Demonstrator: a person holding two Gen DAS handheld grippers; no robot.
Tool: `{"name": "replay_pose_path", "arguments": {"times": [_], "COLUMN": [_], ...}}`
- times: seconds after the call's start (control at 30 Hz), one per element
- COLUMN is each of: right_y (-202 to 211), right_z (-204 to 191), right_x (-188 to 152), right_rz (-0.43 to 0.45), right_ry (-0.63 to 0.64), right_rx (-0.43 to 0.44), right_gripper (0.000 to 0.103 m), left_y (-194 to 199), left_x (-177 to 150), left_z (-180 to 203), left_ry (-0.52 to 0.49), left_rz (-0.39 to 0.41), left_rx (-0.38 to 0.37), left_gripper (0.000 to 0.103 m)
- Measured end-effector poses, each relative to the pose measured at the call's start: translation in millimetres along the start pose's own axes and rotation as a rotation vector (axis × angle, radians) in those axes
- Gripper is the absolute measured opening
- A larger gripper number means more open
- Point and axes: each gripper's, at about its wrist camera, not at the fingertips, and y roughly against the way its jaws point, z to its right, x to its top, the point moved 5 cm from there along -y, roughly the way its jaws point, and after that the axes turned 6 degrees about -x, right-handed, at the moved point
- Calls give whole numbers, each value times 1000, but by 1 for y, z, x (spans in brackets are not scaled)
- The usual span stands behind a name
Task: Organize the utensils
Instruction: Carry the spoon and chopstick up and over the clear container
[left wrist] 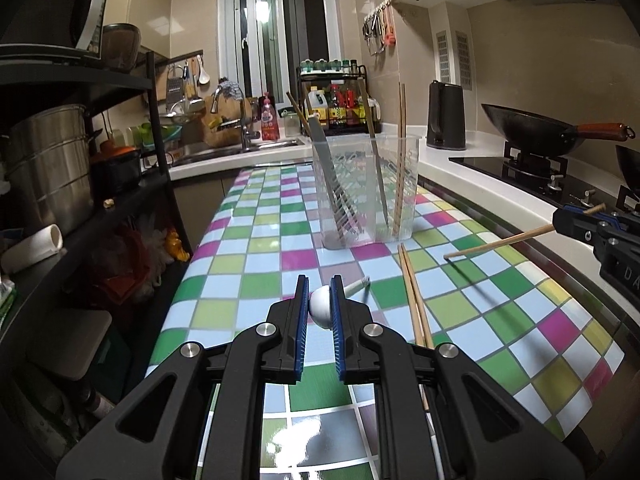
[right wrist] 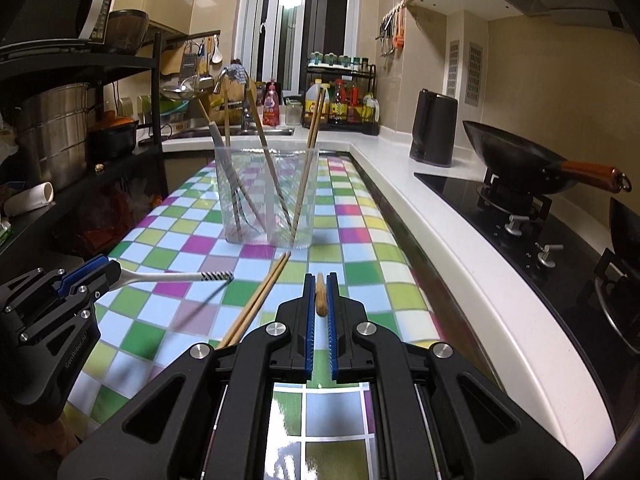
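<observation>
I'm holding a white spoon (left wrist: pixel 320 307) in the left gripper (left wrist: pixel 320 304) and a chopstick (right wrist: pixel 320 300) in the right gripper (right wrist: pixel 320 298), both clamped; clear holder (left wrist: pixel 366 192) is sitting ahead, right one nearer.

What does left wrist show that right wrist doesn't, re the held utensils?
Left wrist only: the white spoon's bowl clamped in the left gripper, and the full length of the chopstick in the right gripper.
Right wrist only: the spoon's striped handle tip and the chopstick's butt end between the right gripper's pads.
Both: the clear container holding utensils, and a chopstick pair on the checkered table.
</observation>
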Motion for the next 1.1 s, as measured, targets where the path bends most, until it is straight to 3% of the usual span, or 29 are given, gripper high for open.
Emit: {"name": "replay_pose_path", "arguments": {"times": [0.63,1.1], "right_y": [21,12], "right_z": [6,8], "right_x": [57,100], "right_rz": [114,119], "right_ry": [-14,-34], "right_rx": [22,84], "right_gripper": [6,6], "left_y": [6,-11], "left_x": [56,121], "left_z": [-5,-16], "left_ry": [-14,-34], "left_rz": [88,-16], "left_rx": [4,-107], "left_gripper": [12,12]}}
